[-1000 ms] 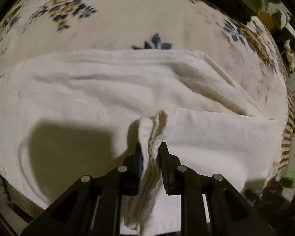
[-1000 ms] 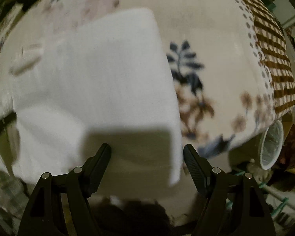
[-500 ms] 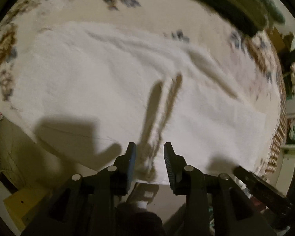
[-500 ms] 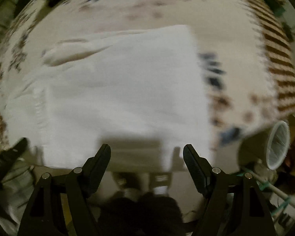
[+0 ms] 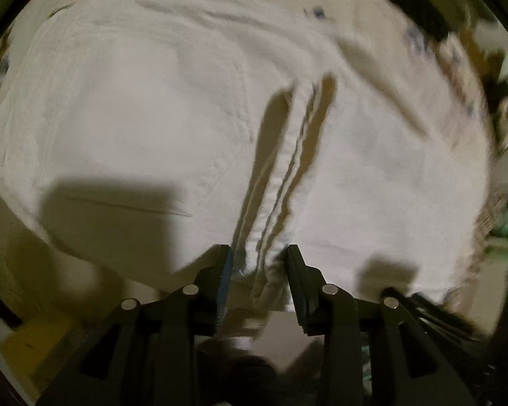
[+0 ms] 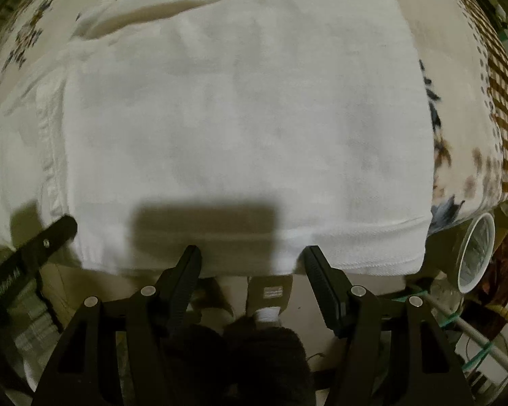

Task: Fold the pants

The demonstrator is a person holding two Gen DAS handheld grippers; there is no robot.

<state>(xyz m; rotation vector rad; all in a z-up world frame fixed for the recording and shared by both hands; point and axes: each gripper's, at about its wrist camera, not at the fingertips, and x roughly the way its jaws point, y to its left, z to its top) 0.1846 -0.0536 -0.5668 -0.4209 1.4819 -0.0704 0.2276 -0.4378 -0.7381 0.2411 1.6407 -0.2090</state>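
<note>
The white pants (image 5: 152, 118) lie folded on a floral bedspread (image 6: 457, 67). In the left wrist view a raised ridge of cloth (image 5: 288, 169) runs from the near edge up the middle. My left gripper (image 5: 259, 264) is open at the near edge, its jaws either side of that ridge without pinching it. In the right wrist view the pants (image 6: 247, 118) form a flat rectangle. My right gripper (image 6: 252, 260) is open and empty at their near hem. The left gripper's black finger (image 6: 34, 247) shows at the left.
The bed edge runs just below the pants' near hem. A white paper cup (image 6: 475, 253) lies beside the bed at the right, among cords and clutter. A brown checked border (image 6: 504, 108) marks the bedspread's right side. A yellow object (image 5: 34, 341) sits low on the left.
My left gripper opened and let go of the pinched fold, then drew back to the near edge. My right gripper also drew back, staying open. The pants now lie flatter.
</note>
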